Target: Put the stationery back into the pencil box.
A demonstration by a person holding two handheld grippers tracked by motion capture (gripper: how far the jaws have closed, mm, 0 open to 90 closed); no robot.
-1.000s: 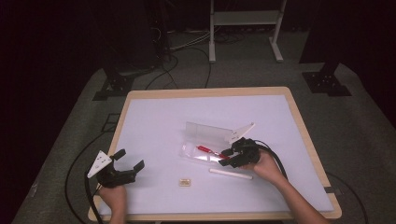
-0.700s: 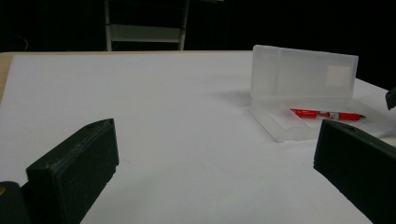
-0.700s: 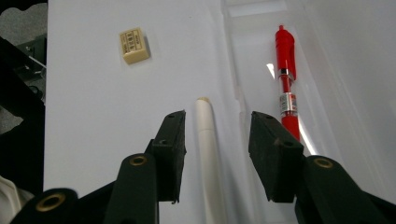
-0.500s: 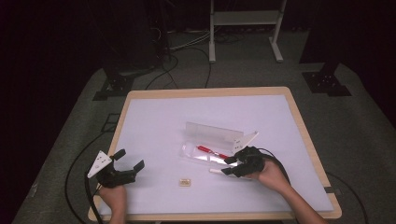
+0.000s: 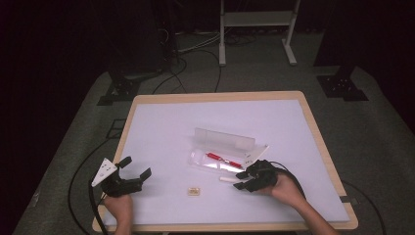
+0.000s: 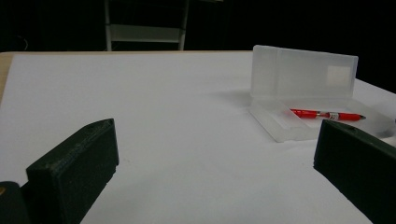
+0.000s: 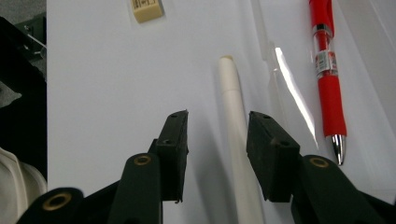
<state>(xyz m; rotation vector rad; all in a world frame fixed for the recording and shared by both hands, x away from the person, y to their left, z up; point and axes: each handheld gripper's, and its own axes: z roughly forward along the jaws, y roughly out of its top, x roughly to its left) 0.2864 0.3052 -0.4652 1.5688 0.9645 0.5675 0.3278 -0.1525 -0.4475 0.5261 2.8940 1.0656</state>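
A white pen (image 7: 231, 93) lies on the white table mat (image 5: 161, 132), just in front of an open clear pencil case (image 5: 222, 147). A red pen (image 5: 222, 159) rests in the case's tray. My right gripper (image 7: 217, 121) straddles the white pen's near half. Its jaws have just been closing a little, and a gap still shows on the left side. In the high view that right gripper (image 5: 241, 180) sits at the pen's right end. My left gripper (image 5: 136, 167) rests wide open at the front left, holding nothing, and looks toward the case (image 6: 303, 70) and the red pen (image 6: 327, 114).
A small tan eraser (image 5: 194, 191) lies near the front edge, left of the white pen, and appears at the top as the eraser (image 7: 147, 10). The red pen (image 7: 327, 70) lies just right of the right jaw. Cables and stand legs are on the floor beyond the table.
My right gripper has slid from the case's front edge toward the near side and left, lowering over the white pen. The left gripper has stayed put.
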